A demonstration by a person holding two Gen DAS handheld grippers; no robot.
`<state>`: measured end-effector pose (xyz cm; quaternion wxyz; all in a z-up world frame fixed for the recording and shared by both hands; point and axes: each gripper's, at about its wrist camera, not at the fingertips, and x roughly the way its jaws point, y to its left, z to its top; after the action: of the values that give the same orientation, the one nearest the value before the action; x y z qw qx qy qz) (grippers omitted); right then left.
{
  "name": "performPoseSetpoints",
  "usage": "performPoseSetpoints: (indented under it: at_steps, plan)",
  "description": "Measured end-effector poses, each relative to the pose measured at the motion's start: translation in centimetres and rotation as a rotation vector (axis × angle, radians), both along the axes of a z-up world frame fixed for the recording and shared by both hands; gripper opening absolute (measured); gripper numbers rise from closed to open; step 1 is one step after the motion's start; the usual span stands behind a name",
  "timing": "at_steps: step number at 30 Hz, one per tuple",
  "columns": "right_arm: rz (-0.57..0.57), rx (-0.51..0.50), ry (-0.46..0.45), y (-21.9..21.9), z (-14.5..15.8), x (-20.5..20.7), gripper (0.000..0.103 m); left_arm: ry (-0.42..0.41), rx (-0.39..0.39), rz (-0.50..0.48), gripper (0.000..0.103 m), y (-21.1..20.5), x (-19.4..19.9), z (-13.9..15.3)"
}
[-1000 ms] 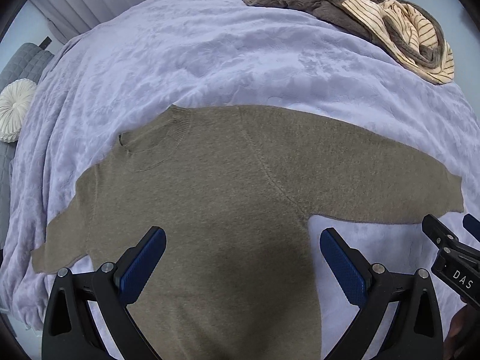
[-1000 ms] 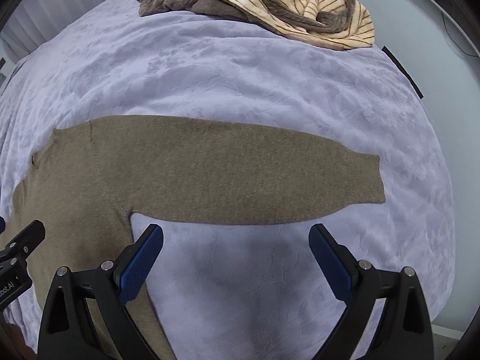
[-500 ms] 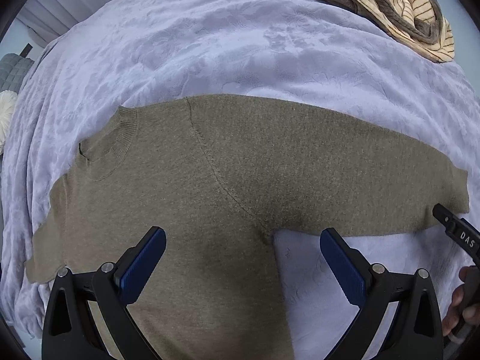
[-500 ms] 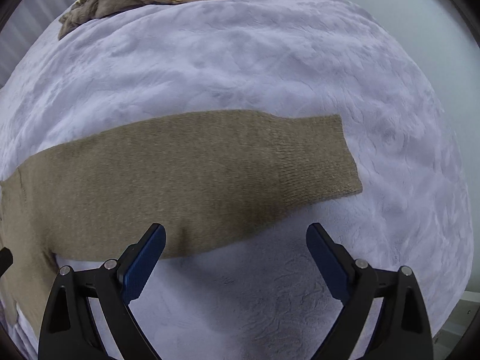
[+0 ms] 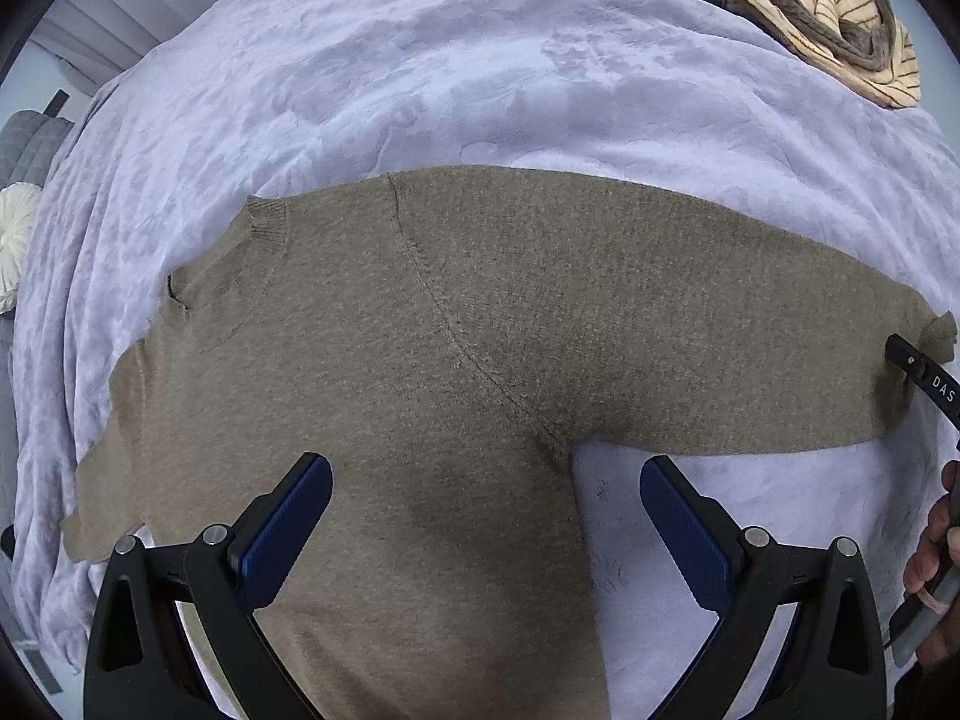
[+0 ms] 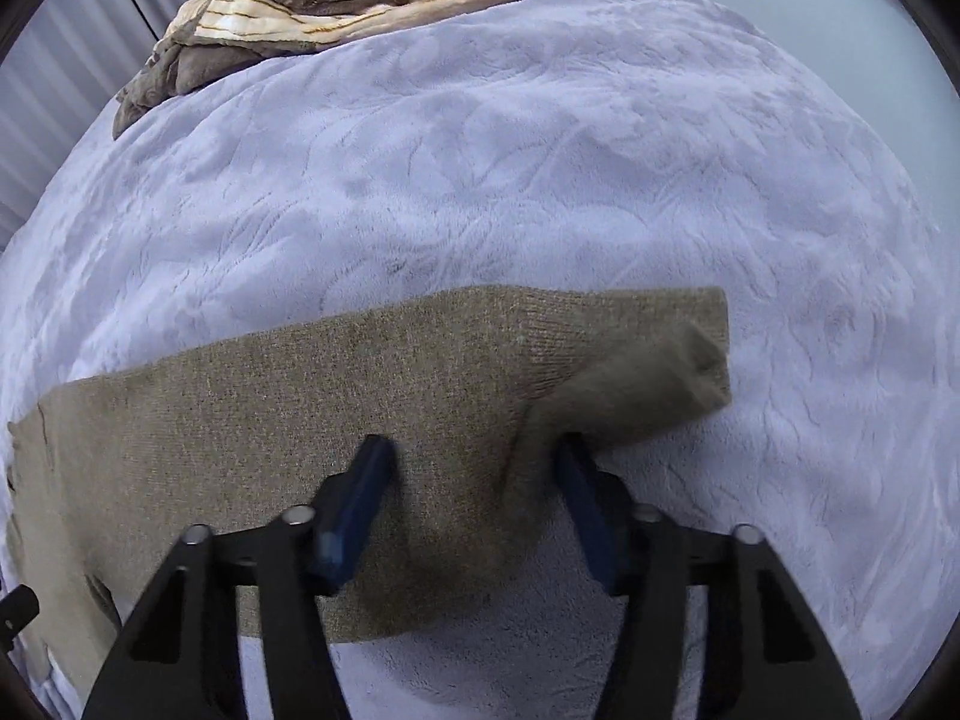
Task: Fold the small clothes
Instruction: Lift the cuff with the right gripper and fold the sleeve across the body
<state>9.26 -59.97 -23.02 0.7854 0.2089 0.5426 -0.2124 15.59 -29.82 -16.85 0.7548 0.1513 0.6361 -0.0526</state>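
Lavender plush blanket (image 5: pixel 456 78) over a bed, serving as the folding surface; pale wall and curtain folds behind.

Left edge of blanket: grey quilted cushion (image 5: pixel 27 144) and white round pillow (image 5: pixel 15 240), off the work area.

Centre: olive knit sweater (image 5: pixel 372 396), spread flat, front down or up not determinable; ribbed collar (image 5: pixel 264 228) toward the left, body running to the near edge, no fold in body yet.

Left gripper (image 5: pixel 486 525): jaws wide, blue pads hanging over the sweater body and armpit seam, gripping nothing.

Right of centre: right sleeve (image 6: pixel 336 420) stretched out across the blanket toward its right edge; ribbed cuff (image 6: pixel 672 354) bunched and raised on its near side.

Right gripper (image 6: pixel 474 498): jaws just drawn in from wide to narrow, sleeve cloth gathered into a ridge between the pads; pads pressing on the knit, judged a pinch on the sleeve.

Far right corner: heap of striped cream and brown garments (image 5: pixel 828 18), unfolded, awaiting turn.

Status, as judged: first garment laid out and smoothed; sleeve fold only starting. Remaining: sleeve across the body, other sleeve, body folds, then the heap.
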Motion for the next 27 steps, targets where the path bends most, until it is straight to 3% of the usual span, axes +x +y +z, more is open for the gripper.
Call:
performPoseSetpoints:
  at_steps: [3, 5, 13, 16, 21, 27]
  plan:
    - [0.009, 0.022, -0.021, -0.7, 0.5, 0.3, 0.021, -0.002, 0.001, 0.001, 0.103, 0.1, -0.2, 0.3]
    - [0.026, 0.019, -0.035, -0.5, 1.2, 0.4, 0.017, -0.009, 0.001, -0.002, 0.103, 0.2, -0.5, 0.6]
    - [0.042, -0.023, -0.072, 0.1, 4.7, -1.0, 0.016, -0.03, 0.0, 0.003, 0.103, 0.8, -1.3, 2.3]
    - [0.045, -0.028, -0.125, 1.0, 7.1, -1.4, 0.016, -0.039, -0.008, 0.018, 0.103, 1.8, -1.9, 3.4]
    - [0.081, 0.016, -0.231, 3.7, 11.5, -1.6, 0.016, -0.061, -0.014, 0.08, 0.103, 5.7, -3.2, 5.4]
    - [0.224, 0.029, -0.286, 11.9, 15.2, 1.9, 0.016, -0.068, -0.061, 0.214, 0.103, 13.3, -4.8, 6.7]
